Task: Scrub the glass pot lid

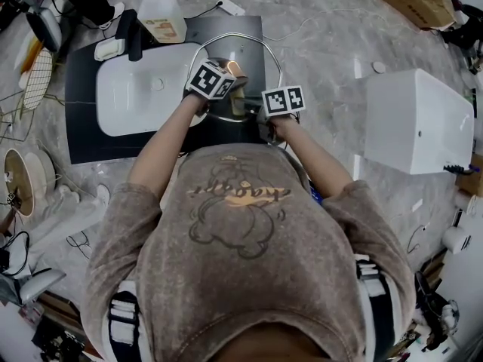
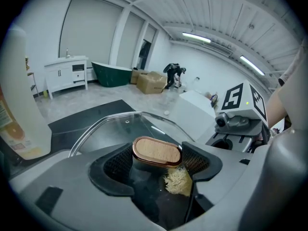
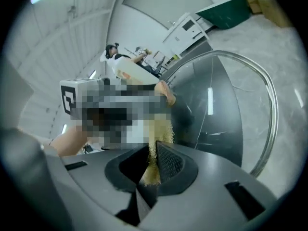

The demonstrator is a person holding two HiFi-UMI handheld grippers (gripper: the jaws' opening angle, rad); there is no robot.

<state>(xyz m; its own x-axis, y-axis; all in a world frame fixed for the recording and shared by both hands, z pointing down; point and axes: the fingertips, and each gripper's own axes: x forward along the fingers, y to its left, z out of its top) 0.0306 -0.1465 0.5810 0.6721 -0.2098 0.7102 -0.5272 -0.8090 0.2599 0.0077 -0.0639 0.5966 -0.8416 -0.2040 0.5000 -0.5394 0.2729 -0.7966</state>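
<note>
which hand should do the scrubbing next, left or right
Right. The right tongs are shut on the straw-coloured scrubber, right by the glass lid. The left tongs are clamped on the lid's wooden knob, holding it up.

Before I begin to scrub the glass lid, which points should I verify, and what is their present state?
1. Left gripper shut on the lid knob: ok.
2. Right gripper shut on the fibre scrubber: ok.
3. Scrubber touching the glass lid: cannot tell.
4. Lid over the white basin: not ok, mostly over the black top beside it.
5. Soap or water on the lid: cannot tell.
</note>
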